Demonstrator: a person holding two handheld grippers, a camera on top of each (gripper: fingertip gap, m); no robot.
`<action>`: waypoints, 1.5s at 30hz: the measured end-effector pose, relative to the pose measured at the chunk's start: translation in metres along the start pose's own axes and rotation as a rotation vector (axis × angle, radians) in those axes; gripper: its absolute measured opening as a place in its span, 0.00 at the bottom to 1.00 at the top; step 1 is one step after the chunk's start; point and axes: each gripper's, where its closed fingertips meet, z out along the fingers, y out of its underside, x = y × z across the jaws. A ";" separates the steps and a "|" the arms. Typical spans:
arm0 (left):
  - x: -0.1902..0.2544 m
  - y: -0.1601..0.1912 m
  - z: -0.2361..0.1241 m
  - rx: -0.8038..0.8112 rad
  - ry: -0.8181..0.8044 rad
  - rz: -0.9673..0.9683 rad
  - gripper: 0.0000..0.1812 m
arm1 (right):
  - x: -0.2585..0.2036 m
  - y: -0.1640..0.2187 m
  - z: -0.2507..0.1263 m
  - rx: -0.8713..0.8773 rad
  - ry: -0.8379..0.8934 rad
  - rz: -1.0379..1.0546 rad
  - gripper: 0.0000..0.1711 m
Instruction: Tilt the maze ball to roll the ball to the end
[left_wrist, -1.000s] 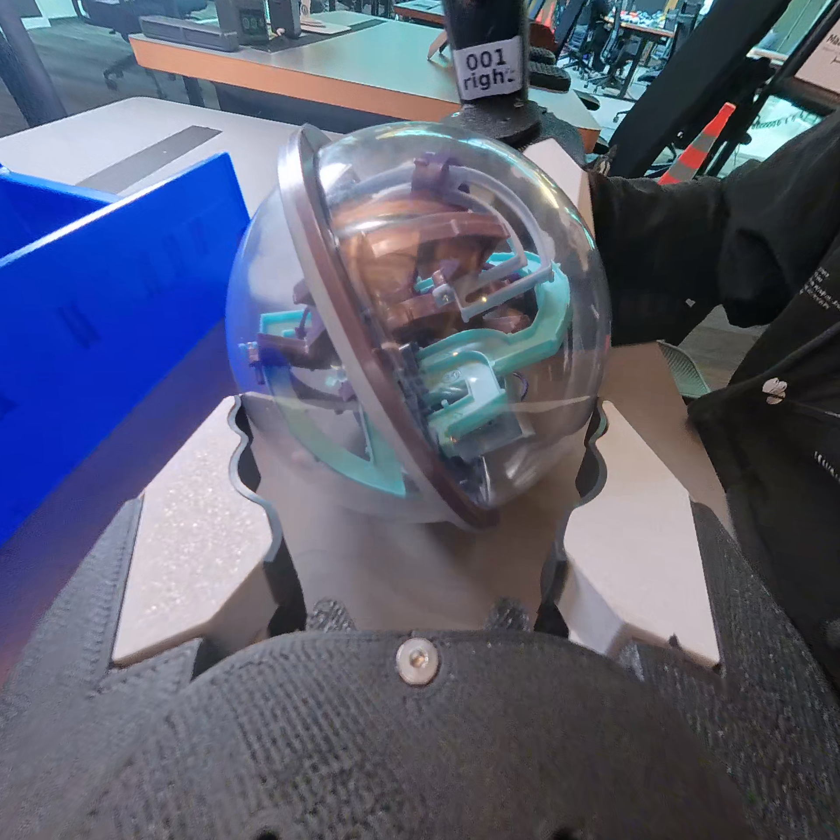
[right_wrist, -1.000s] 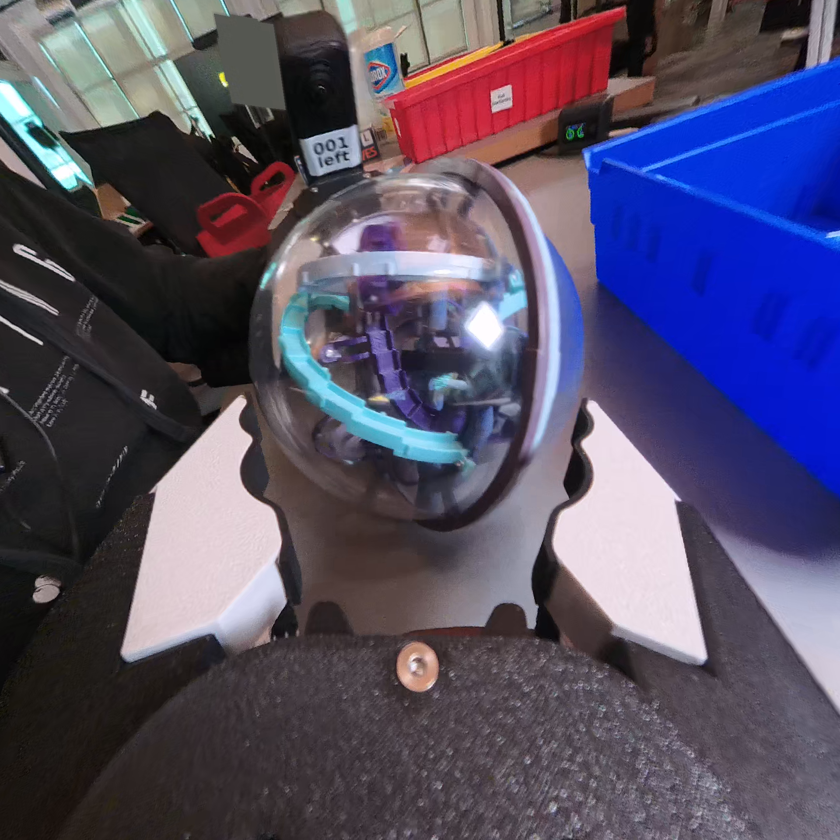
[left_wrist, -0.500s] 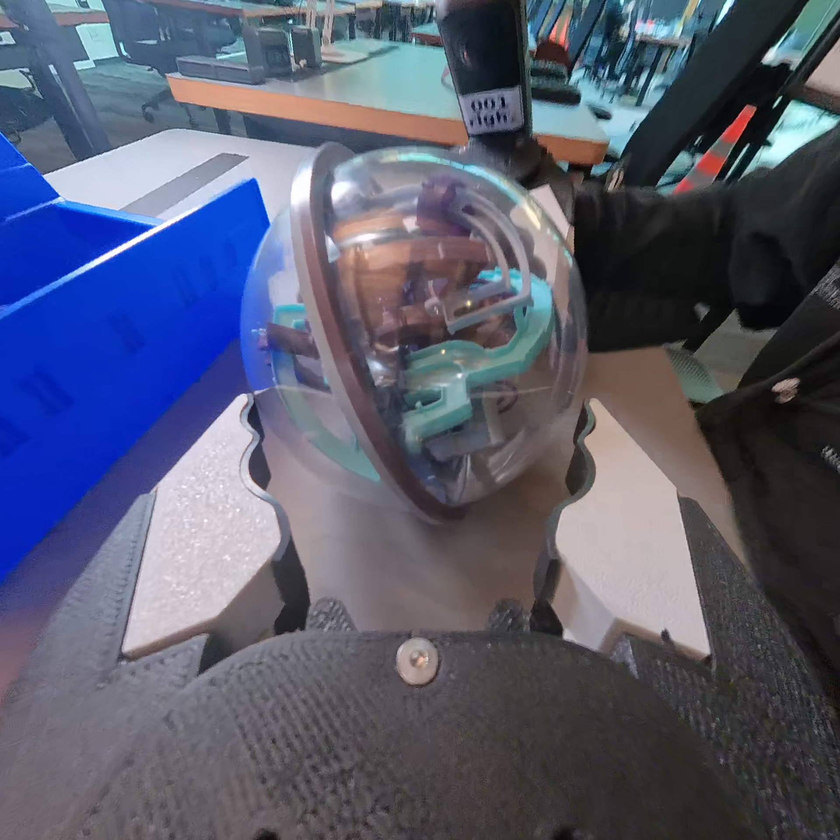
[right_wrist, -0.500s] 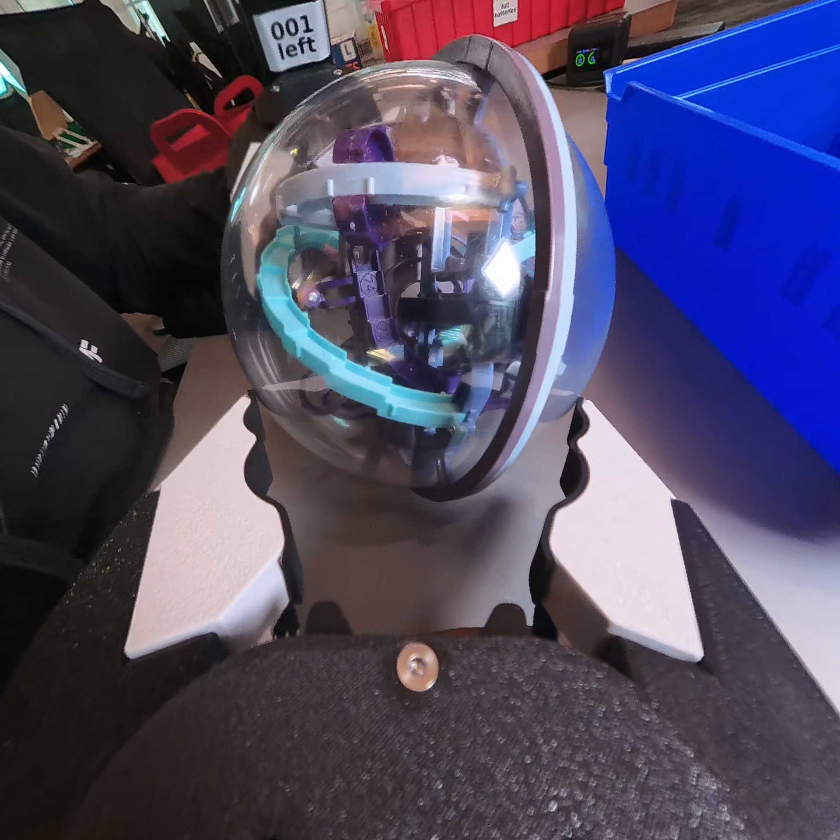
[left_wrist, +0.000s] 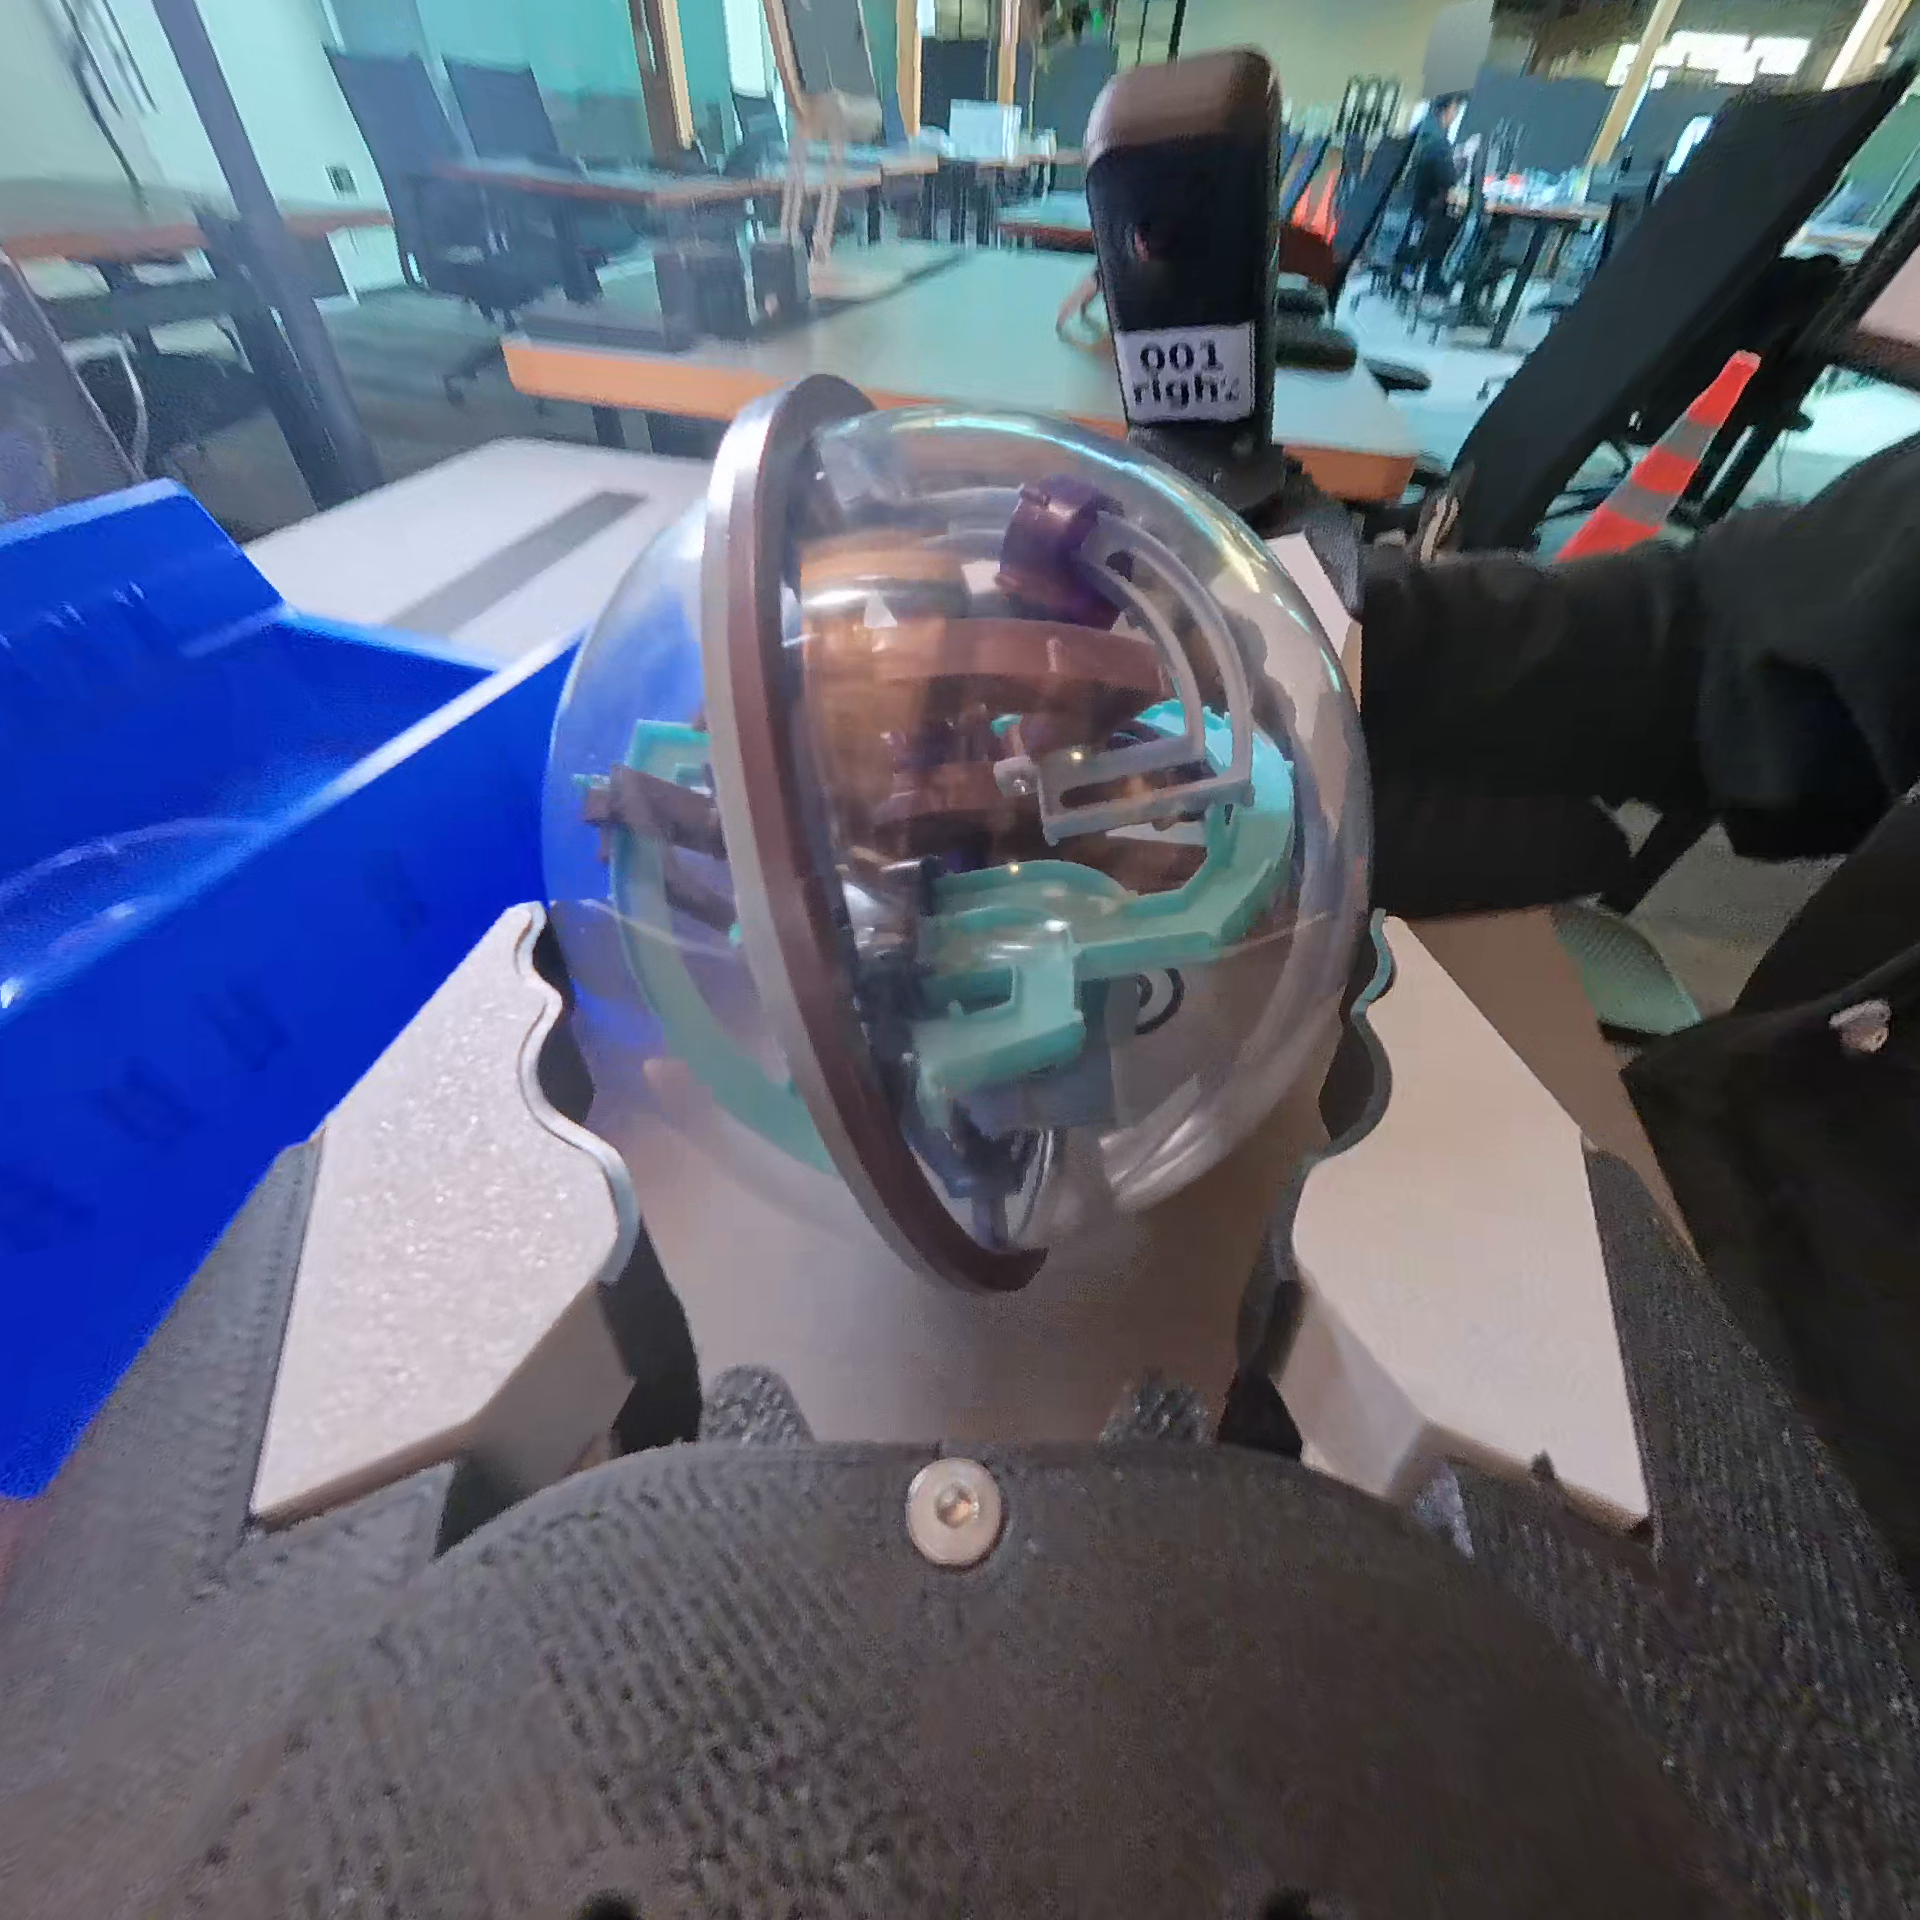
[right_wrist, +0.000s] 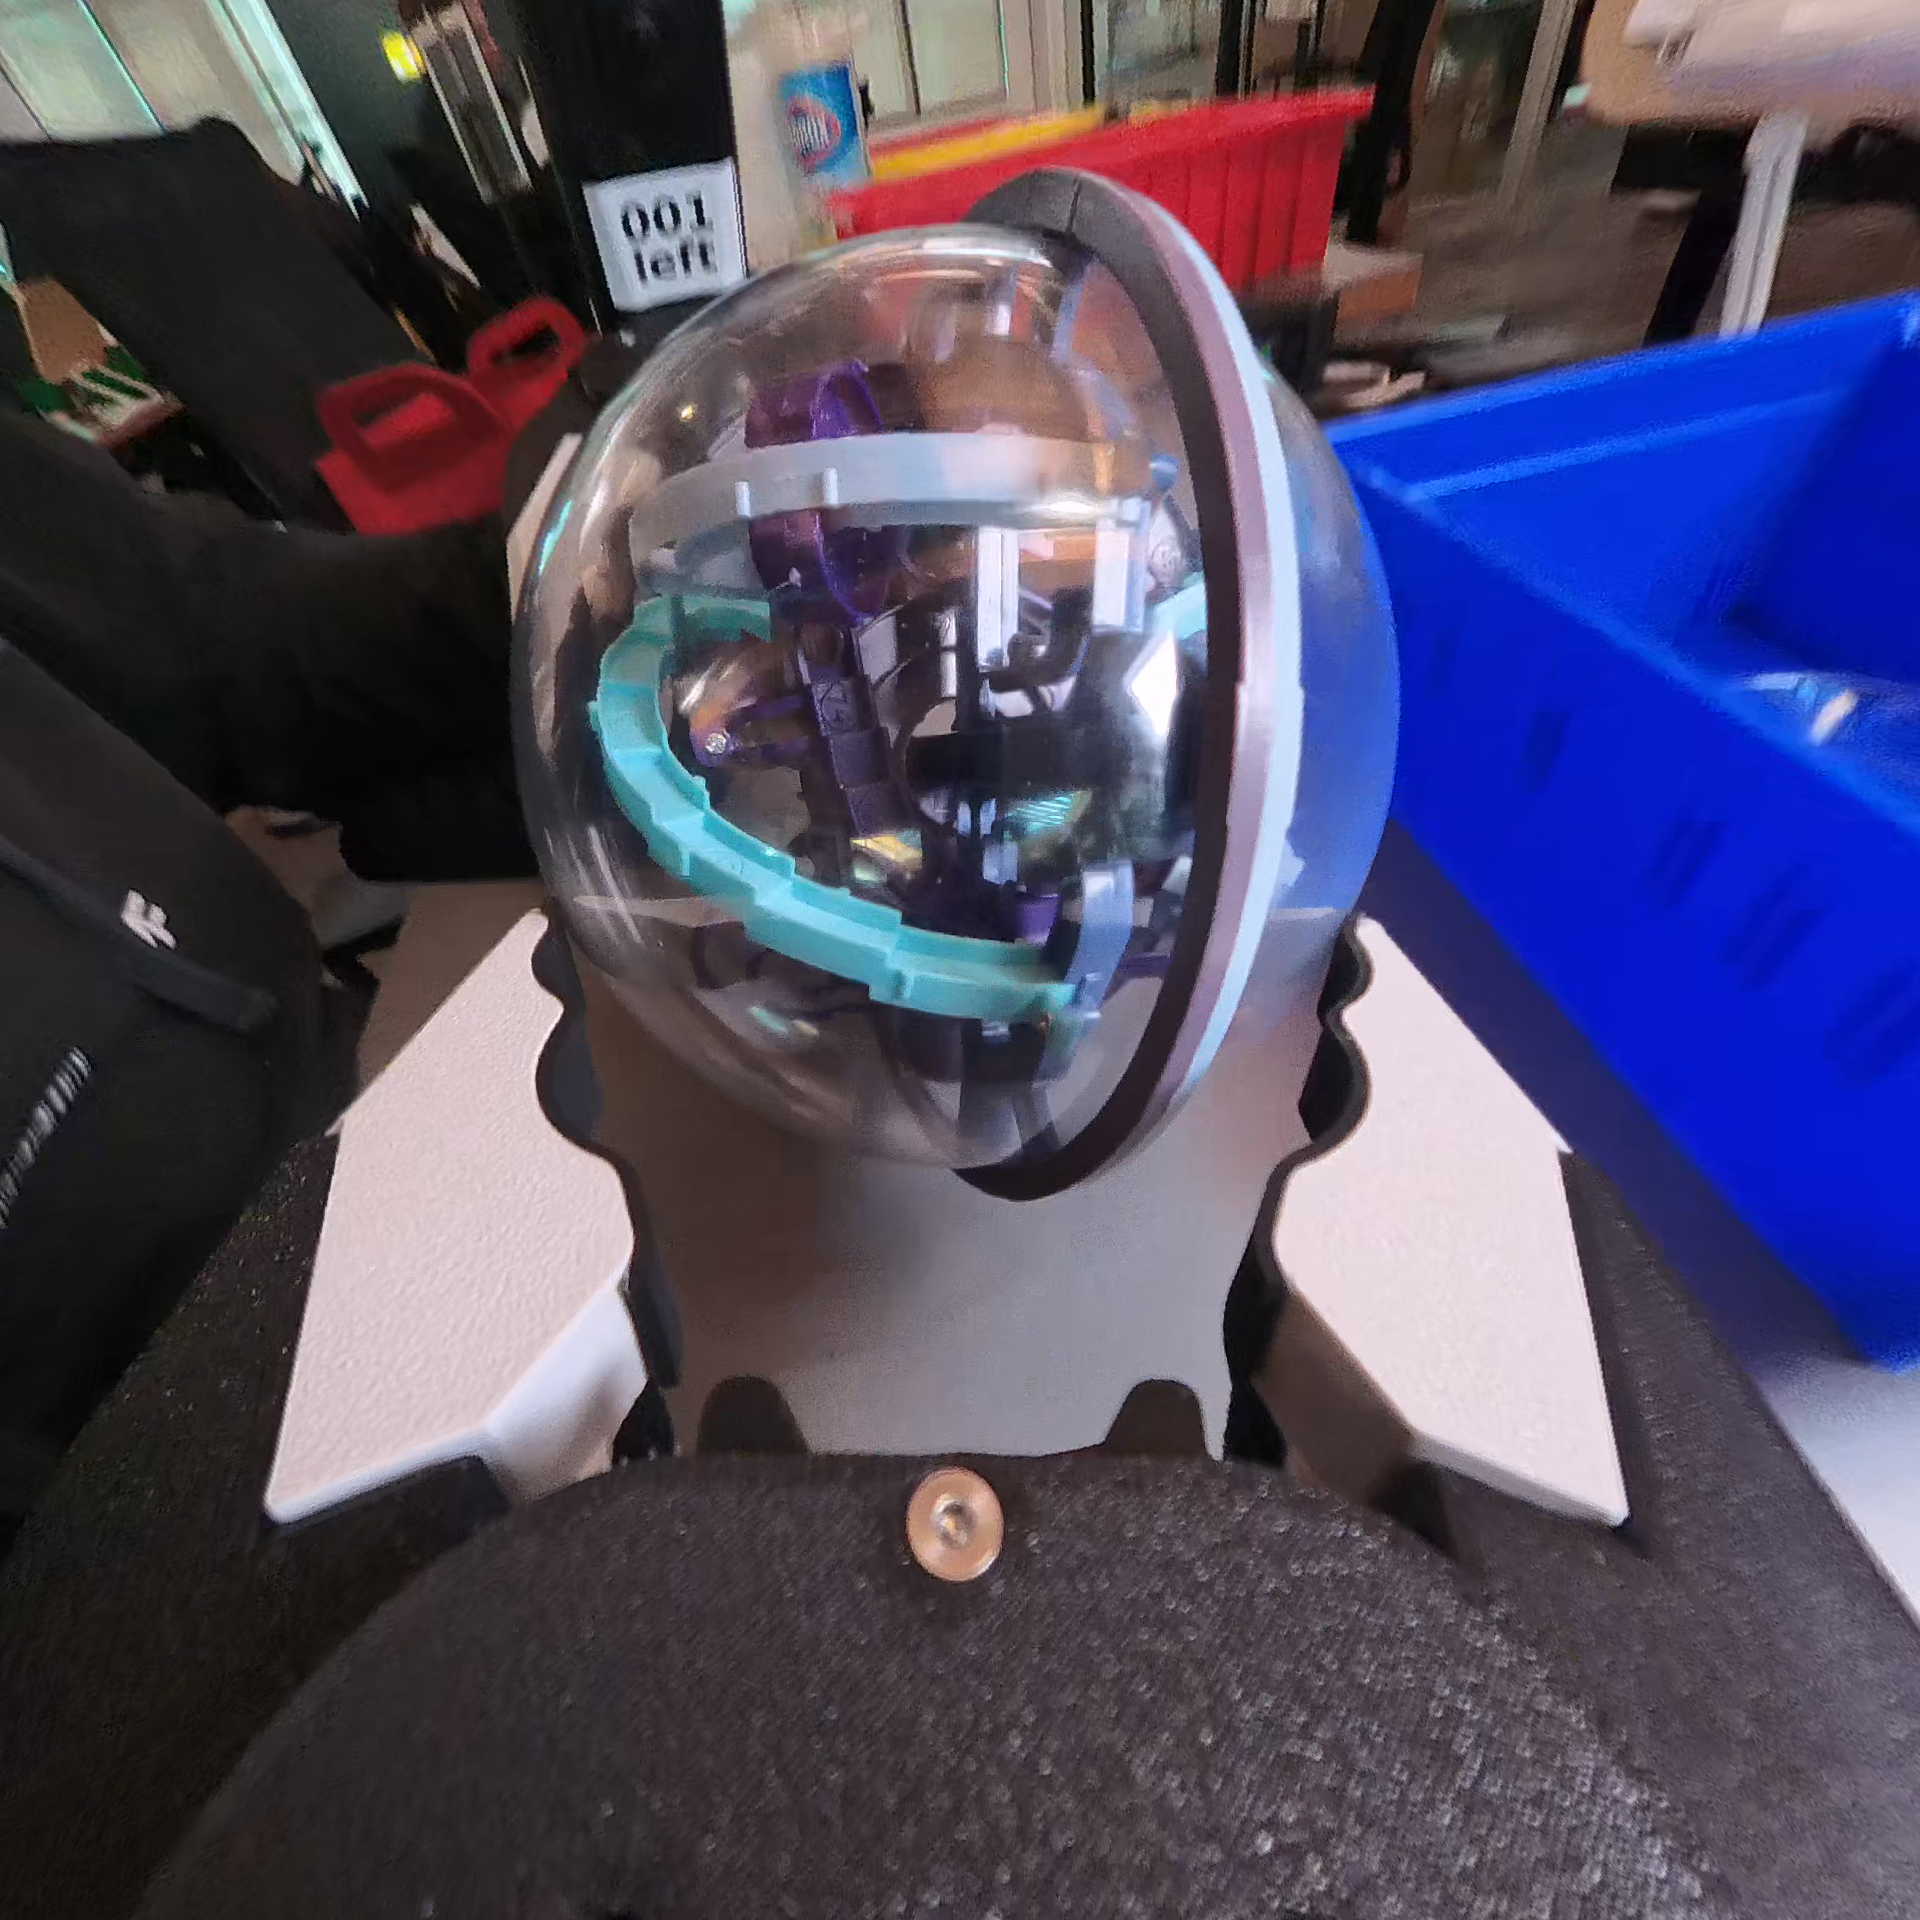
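The maze ball (left_wrist: 951, 831) is held clear of the desk (left_wrist: 468, 530) between two tools facing each other. The left tool (left_wrist: 956, 1049) is clamped on its lower sides, and the right tool (right_wrist: 940, 1039) is clamped on it from the far side. The sphere's dark seam ring (right_wrist: 1216, 665) is tipped away from upright. A small silver bead (right_wrist: 715, 742), probably the ball, is seen beside the teal track (right_wrist: 790, 894) in the right wrist view. The end of the maze cannot be identified, so the tilting is judged unfinished. A blue bin (right_wrist: 1662, 790) stands just beside the sphere.
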 end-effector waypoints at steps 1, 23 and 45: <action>-0.001 -0.010 -0.003 0.023 -0.004 0.007 0.79 | 0.000 -0.012 -0.002 0.024 0.000 -0.012 0.80; 0.016 -0.147 -0.058 0.129 -0.107 0.301 0.79 | -0.035 -0.159 -0.017 0.261 -0.017 -0.320 0.80; 0.035 -0.169 -0.063 0.234 -0.097 0.406 0.79 | -0.050 -0.172 -0.026 0.262 -0.009 -0.406 0.80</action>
